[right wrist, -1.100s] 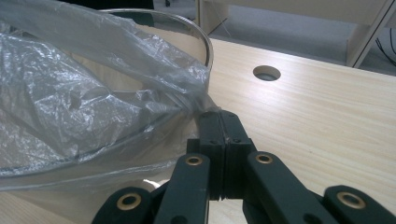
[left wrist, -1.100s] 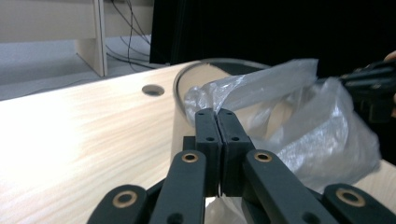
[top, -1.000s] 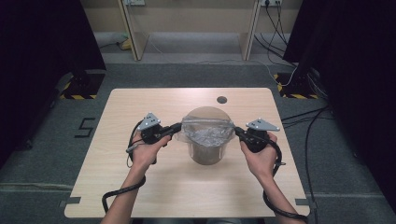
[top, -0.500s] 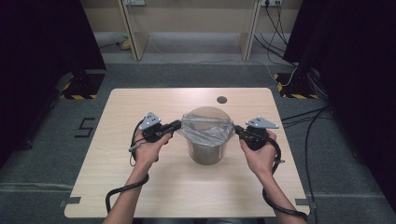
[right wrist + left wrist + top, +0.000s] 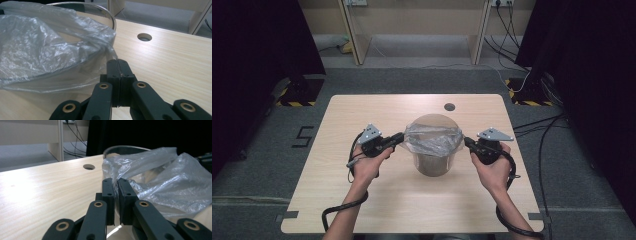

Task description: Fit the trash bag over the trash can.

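A clear plastic bag (image 5: pixel 432 138) is stretched over the top of a round bin (image 5: pixel 432 162) at the middle of the wooden table (image 5: pixel 362 115). My left gripper (image 5: pixel 400 138) is shut on the bag's left edge, and my right gripper (image 5: pixel 467 142) is shut on its right edge. In the left gripper view the bag (image 5: pixel 160 177) runs from between the jaws across the bin's rim (image 5: pixel 125 148). The right gripper view has the bag (image 5: pixel 50 42) pinched tight in the jaws, draped over the bin's rim (image 5: pixel 110 15).
A round cable hole (image 5: pixel 449 106) lies in the table behind the bin. Cables trail from both grippers off the table's near edge. Black curtains stand at both sides, and shelving legs with cords stand on the grey floor beyond.
Both grippers and the bag have shifted slightly toward the near side of the bin; the bag stays stretched between them.
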Demonstrator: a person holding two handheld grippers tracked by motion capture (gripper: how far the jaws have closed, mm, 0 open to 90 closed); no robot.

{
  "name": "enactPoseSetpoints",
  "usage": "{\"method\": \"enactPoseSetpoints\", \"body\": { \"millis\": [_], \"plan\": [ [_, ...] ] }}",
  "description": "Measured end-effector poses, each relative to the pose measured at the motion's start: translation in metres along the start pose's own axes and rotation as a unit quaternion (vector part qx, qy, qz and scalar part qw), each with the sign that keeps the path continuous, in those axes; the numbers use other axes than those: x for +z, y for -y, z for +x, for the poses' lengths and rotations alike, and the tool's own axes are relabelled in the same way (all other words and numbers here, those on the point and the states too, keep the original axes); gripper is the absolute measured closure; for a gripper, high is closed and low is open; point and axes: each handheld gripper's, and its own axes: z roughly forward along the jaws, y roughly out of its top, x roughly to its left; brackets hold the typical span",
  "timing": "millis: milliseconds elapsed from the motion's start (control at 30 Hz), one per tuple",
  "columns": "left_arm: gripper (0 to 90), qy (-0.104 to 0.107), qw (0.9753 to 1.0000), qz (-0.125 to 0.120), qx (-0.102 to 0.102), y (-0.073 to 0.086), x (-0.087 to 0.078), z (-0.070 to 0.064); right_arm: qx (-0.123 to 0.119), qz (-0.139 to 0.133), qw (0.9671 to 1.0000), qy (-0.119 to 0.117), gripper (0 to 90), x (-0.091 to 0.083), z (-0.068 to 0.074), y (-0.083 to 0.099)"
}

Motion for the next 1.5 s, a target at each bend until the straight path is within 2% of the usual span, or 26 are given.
{"method": "enactPoseSetpoints", "body": {
  "millis": [67, 100, 133, 167, 233, 400, 467, 533, 600, 700, 800, 900, 1000, 1033, 1133, 1233, 1367, 1433, 1467, 1500],
  "plan": [
    [80.3, 0.006, 1.0000, 0.001, -0.006, 0.000, -0.004, 0.000, -0.003, -0.002, 1.0000, 0.001, 89.5, -0.006, 0.000, -0.001],
    [74.4, 0.006, 0.9998, 0.000, -0.021, 0.000, -0.005, -0.001, -0.002, -0.003, 1.0000, 0.001, 89.5, -0.007, 0.000, -0.001],
    [64.8, 0.001, 0.9996, -0.001, -0.027, 0.000, -0.005, -0.001, -0.003, -0.005, 1.0000, 0.002, 89.5, -0.008, 0.000, -0.002],
    [55.8, -0.004, 0.9996, -0.006, -0.027, -0.001, -0.007, -0.003, -0.004, -0.005, 1.0000, 0.003, 89.5, -0.008, 0.000, -0.003],
    [45.6, -0.007, 0.9993, -0.013, -0.034, -0.001, -0.011, -0.005, -0.004, -0.004, 1.0000, 0.003, 89.5, -0.008, 0.001, -0.004],
    [38.0, -0.008, 0.9981, -0.022, -0.056, 0.004, -0.029, -0.012, -0.002, -0.006, 1.0000, 0.007, 89.5, -0.007, 0.003, -0.002],
    [37.5, -0.014, 0.9981, -0.026, -0.053, 0.007, -0.037, -0.017, -0.005, -0.005, 0.9999, 0.009, 89.5, -0.007, 0.004, -0.002],
    [37.9, -0.005, 0.9979, -0.017, -0.063, 0.010, -0.040, -0.024, -0.006, -0.004, 0.9999, 0.010, 89.5, -0.006, 0.005, -0.001],
    [38.1, 0.024, 0.9956, -0.010, -0.091, 0.014, -0.039, -0.029, -0.006, -0.005, 0.9999, 0.009, 89.5, -0.006, 0.006, -0.001],
    [38.8, 0.048, 0.9931, -0.004, -0.107, 0.020, -0.031, -0.033, -0.008, -0.007, 0.9999, 0.010, 89.5, -0.006, 0.007, -0.002],
    [39.0, 0.077, 0.9884, -0.001, -0.131, 0.022, -0.021, -0.037, -0.010, -0.006, 0.9999, 0.010, 89.5, -0.006, 0.009, -0.002],
    [41.9, 0.093, 0.9855, 0.000, -0.142, 0.020, -0.015, -0.041, -0.010, -0.005, 0.9999, 0.011, 89.5, -0.007, 0.008, -0.002],
    [46.1, 0.108, 0.9812, 0.008, -0.160, 0.021, -0.010, -0.044, -0.010, -0.006, 0.9999, 0.012, 89.5, -0.007, 0.007, -0.002],
    [47.5, 0.113, 0.9790, 0.012, -0.169, 0.023, -0.008, -0.045, -0.010, -0.006, 0.9999, 0.012, 89.5, -0.007, 0.007, -0.002],
    [53.4, 0.112, 0.9765, 0.016, -0.183, 0.025, -0.004, -0.046, -0.010, -0.007, 0.9999, 0.012, 89.4, -0.007, 0.007, -0.003],
    [59.8, 0.111, 0.9766, 0.013, -0.184, 0.025, -0.003, -0.046, -0.011, -0.008, 0.9998, 0.011, 89.4, -0.008, 0.008, -0.003],
    [73.6, 0.103, 0.9794, 0.007, -0.173, 0.023, -0.003, -0.045, -0.010, -0.007, 0.9999, 0.011, 89.4, -0.007, 0.007, -0.002],
    [83.4, 0.101, 0.9816, 0.006, -0.162, 0.023, -0.003, -0.044, -0.010, -0.008, 0.9999, 0.012, 89.4, -0.007, 0.007, -0.002],
    [89.0, 0.101, 0.9816, 0.002, -0.162, 0.023, -0.003, -0.044, -0.010, -0.008, 0.9999, 0.012, 89.4, -0.007, 0.007, -0.002],
    [89.4, 0.100, 0.9822, 0.005, -0.159, 0.023, -0.003, -0.043, -0.010, -0.007, 0.9999, 0.011, 89.5, -0.007, 0.007, -0.001]
  ]
}}
